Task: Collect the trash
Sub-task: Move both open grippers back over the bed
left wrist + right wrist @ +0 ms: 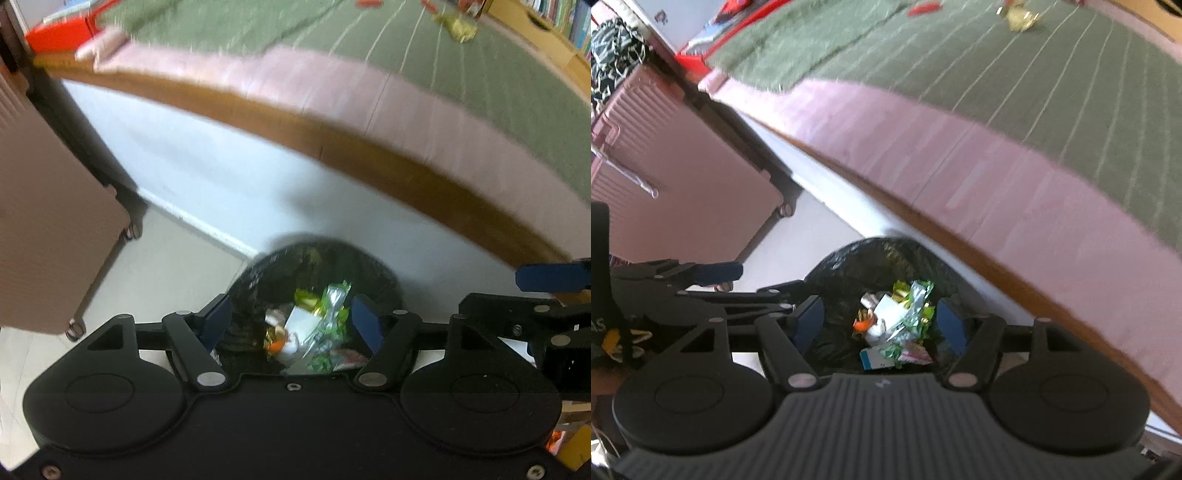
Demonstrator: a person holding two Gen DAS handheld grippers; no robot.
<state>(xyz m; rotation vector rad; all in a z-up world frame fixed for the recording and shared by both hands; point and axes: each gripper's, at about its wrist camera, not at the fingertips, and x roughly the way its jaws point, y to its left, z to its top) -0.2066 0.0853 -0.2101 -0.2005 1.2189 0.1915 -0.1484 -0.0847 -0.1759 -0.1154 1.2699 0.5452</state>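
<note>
Trash [314, 325]: wrappers, a white carton and an orange scrap lie heaped inside the bin.
Bin [258, 273]: lined with a black bag, on the floor just beside the bed's near edge.
Left gripper [291, 321]: above the bin, jaws wide apart, nothing between them.
Right gripper [879, 321]: above the bin too, jaws spread, holding nothing.
Bed [461, 92]: green blanket, pink edge; a gold wrapper [458, 26], perhaps foil, lies near its far edge.
Suitcase [683, 155]: pink, standing on the floor left of the bin.
</note>
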